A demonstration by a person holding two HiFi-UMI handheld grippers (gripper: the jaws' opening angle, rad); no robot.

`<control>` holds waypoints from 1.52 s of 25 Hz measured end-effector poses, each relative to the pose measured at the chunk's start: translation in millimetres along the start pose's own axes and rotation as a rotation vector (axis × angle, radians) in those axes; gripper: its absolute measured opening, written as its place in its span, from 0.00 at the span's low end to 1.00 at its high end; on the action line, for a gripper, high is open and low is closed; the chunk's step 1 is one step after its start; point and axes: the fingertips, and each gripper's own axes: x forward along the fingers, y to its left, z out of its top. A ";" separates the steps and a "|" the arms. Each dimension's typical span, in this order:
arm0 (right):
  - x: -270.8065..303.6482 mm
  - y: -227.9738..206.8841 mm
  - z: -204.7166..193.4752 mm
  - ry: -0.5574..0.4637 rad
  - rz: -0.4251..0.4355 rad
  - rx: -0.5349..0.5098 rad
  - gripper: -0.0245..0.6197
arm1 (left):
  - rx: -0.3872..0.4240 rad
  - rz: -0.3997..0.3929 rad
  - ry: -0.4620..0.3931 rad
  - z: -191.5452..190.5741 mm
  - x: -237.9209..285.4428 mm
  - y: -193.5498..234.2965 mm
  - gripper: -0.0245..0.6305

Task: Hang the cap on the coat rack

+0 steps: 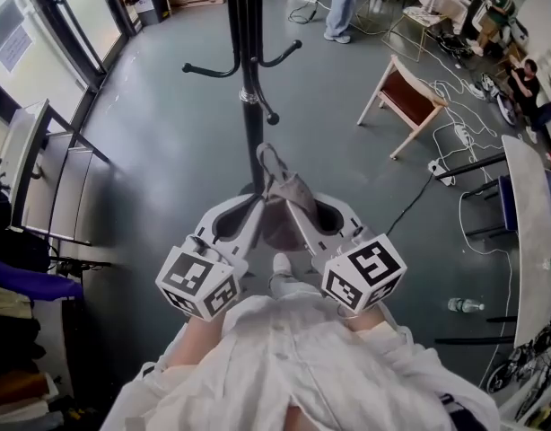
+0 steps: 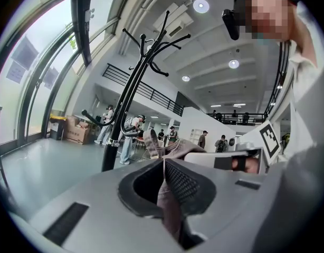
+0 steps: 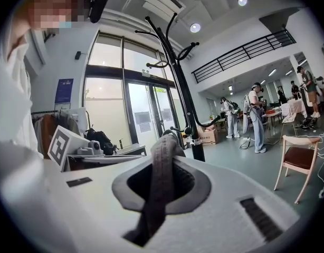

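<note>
A taupe cap (image 1: pixel 281 206) hangs between both grippers, close in front of the person's body. My left gripper (image 1: pixel 255 206) is shut on the cap's fabric (image 2: pixel 164 194), which runs between its jaws. My right gripper (image 1: pixel 292 206) is shut on the cap's strap (image 3: pixel 158 183). The strap loop (image 1: pixel 270 162) stands up above the jaws. The black coat rack (image 1: pixel 248 70) stands just ahead, with curved hooks (image 1: pixel 210 69) at mid height. Its top hooks (image 2: pixel 151 41) show in the left gripper view, and the rack pole (image 3: pixel 184 99) in the right gripper view.
A wooden chair (image 1: pixel 405 102) stands to the right with cables (image 1: pixel 455 133) on the floor. A white table edge (image 1: pixel 527 232) runs along the far right. Shelving and bags (image 1: pixel 33 205) sit at the left by the glass wall. People (image 1: pixel 340 3) stand at the back.
</note>
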 end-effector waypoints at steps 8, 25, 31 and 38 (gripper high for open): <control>15.9 -33.2 22.9 -0.014 0.055 -0.034 0.06 | 0.015 0.031 -0.021 13.9 43.0 16.9 0.07; 47.5 -71.2 31.7 0.005 0.192 -0.059 0.06 | -0.003 0.153 -0.030 20.5 84.4 53.3 0.07; 56.4 -76.8 29.1 0.013 0.219 -0.054 0.06 | -0.005 0.173 -0.044 14.8 88.4 60.8 0.07; 67.7 -76.7 27.3 0.020 0.214 -0.049 0.06 | -0.003 0.184 -0.036 16.6 86.4 72.1 0.07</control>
